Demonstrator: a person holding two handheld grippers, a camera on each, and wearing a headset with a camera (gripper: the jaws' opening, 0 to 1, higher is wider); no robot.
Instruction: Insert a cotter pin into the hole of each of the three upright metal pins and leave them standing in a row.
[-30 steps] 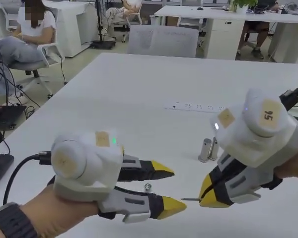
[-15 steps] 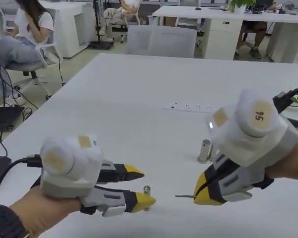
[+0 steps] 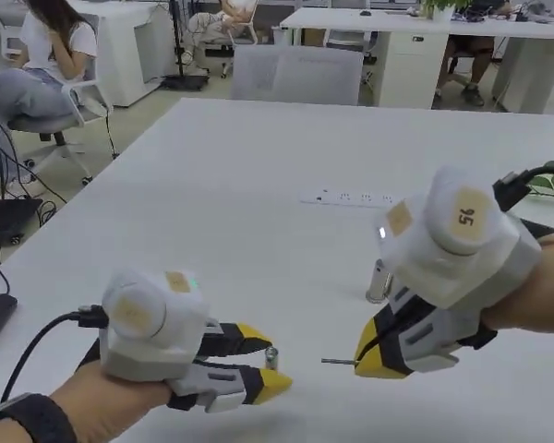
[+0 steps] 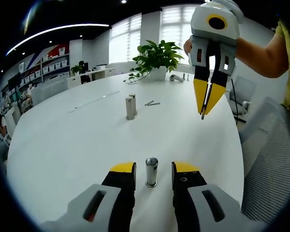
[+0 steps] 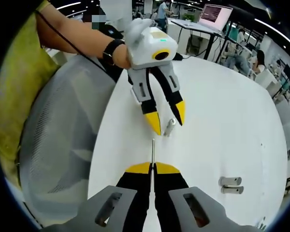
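A short upright metal pin (image 4: 151, 171) stands between the jaws of my left gripper (image 4: 153, 169), which is open, with a gap on each side. In the head view that pin (image 3: 271, 356) is at the left gripper's (image 3: 263, 360) yellow tips. My right gripper (image 3: 377, 355) is shut on a thin cotter pin (image 3: 337, 361) that points left toward the metal pin, a short gap away. The right gripper view looks along the cotter pin (image 5: 153, 152) at the metal pin (image 5: 169, 127). Two more metal pins (image 4: 131, 106) stand together farther off, partly hidden behind the right gripper in the head view.
Loose cotter pins (image 4: 152, 103) lie beyond the two standing pins. A white power strip (image 3: 351, 197) lies mid-table and a potted plant (image 4: 157, 58) stands at the table's end. A grey chair (image 3: 300, 74) is at the far edge, and a person sits at the far left.
My left gripper has drawn down and back, so its jaws now straddle the near metal pin. The right gripper with the cotter pin has edged slightly left.
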